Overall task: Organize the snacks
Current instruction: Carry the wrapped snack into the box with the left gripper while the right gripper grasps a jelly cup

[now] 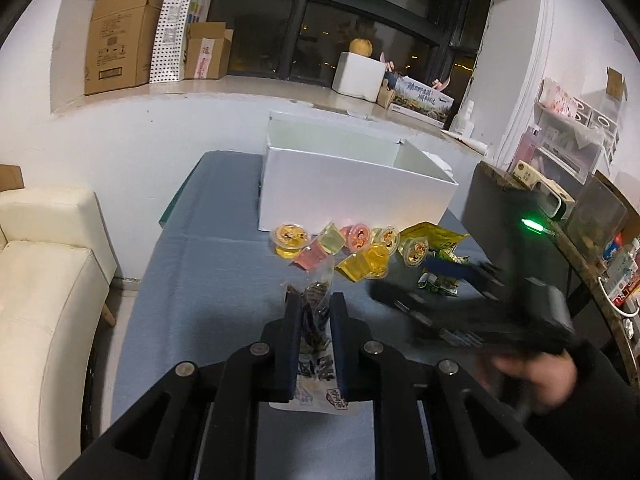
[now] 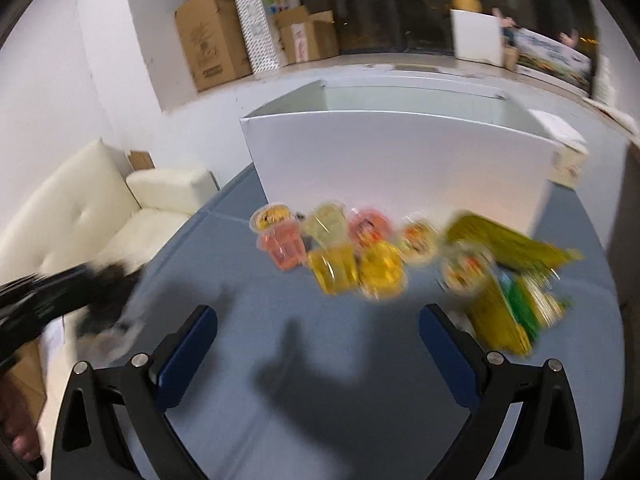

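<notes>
My left gripper (image 1: pixel 315 300) is shut on a clear snack packet (image 1: pixel 318 344) with dark contents and a white printed end, held above the blue table. Several jelly cups (image 1: pixel 360 248), yellow, pink and pale green, lie in a heap in front of an open white box (image 1: pixel 352 184). Yellow and green snack bags (image 1: pixel 436 240) lie to their right. My right gripper (image 2: pixel 318 320) is open and empty above the table, short of the cups (image 2: pixel 340 248) and bags (image 2: pixel 512 288). It shows blurred in the left wrist view (image 1: pixel 436 280), near the bags. The box (image 2: pixel 400 160) stands behind the cups.
The table has a blue cloth (image 1: pixel 224 272). A cream sofa (image 1: pixel 44 280) stands left of it. A dark device with a green light (image 1: pixel 516 216) and a cluttered shelf stand at the right. Cardboard boxes (image 1: pixel 120 36) sit on the window ledge behind.
</notes>
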{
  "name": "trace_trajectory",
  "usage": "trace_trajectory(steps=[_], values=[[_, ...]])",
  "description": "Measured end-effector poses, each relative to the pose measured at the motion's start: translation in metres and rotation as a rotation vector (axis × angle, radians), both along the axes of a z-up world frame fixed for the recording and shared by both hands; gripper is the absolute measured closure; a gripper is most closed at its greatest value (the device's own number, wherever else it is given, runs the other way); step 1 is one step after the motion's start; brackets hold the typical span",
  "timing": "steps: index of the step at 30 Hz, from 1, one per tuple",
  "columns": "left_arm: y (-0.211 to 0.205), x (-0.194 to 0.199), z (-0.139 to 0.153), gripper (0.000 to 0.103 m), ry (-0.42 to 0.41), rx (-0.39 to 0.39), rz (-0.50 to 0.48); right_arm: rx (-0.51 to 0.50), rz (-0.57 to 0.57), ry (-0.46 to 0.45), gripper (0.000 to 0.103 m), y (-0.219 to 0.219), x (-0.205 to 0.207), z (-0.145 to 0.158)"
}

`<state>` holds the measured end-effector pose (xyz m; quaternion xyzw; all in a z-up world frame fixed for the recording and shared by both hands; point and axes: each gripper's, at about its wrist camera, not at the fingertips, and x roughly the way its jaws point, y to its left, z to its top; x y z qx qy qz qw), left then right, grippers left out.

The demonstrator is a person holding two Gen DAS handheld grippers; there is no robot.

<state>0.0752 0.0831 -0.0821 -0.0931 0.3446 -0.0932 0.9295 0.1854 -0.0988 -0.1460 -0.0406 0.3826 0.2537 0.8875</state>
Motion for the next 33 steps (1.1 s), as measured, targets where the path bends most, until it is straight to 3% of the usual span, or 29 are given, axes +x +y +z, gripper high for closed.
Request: trace_trajectory(steps=[1,3,5,11,14,24,33], values=[[0.002,-0.002,0.000,0.088,0.001,-0.004,0.003,-0.035,0.003,-0.005,0.009,0.008,0.007,-0.002],[0.006,-0.006,-0.001,0.088,0.004,-0.016,0.000,-0.099,0.017,-0.002,0.026,0.022,0.021,-0.007],[0.007,-0.008,-0.004,0.088,0.008,-0.007,0.001,-0.158,0.022,0.017,0.032,0.031,0.033,-0.016],[0.007,-0.006,-0.014,0.088,0.029,-0.026,-0.011,-0.239,0.018,-0.022,0.034,0.040,0.040,-0.022],[0.005,-0.005,-0.015,0.088,0.027,-0.031,-0.017,-0.259,0.013,-0.049,0.052,0.038,0.037,-0.020],[-0.001,-0.004,-0.013,0.088,0.021,-0.021,-0.032,-0.159,0.019,-0.086,0.053,0.022,0.013,0.004],[-0.016,0.023,0.010,0.088,-0.019,-0.009,-0.079,-0.084,-0.009,-0.171,0.053,-0.011,-0.009,0.058]])
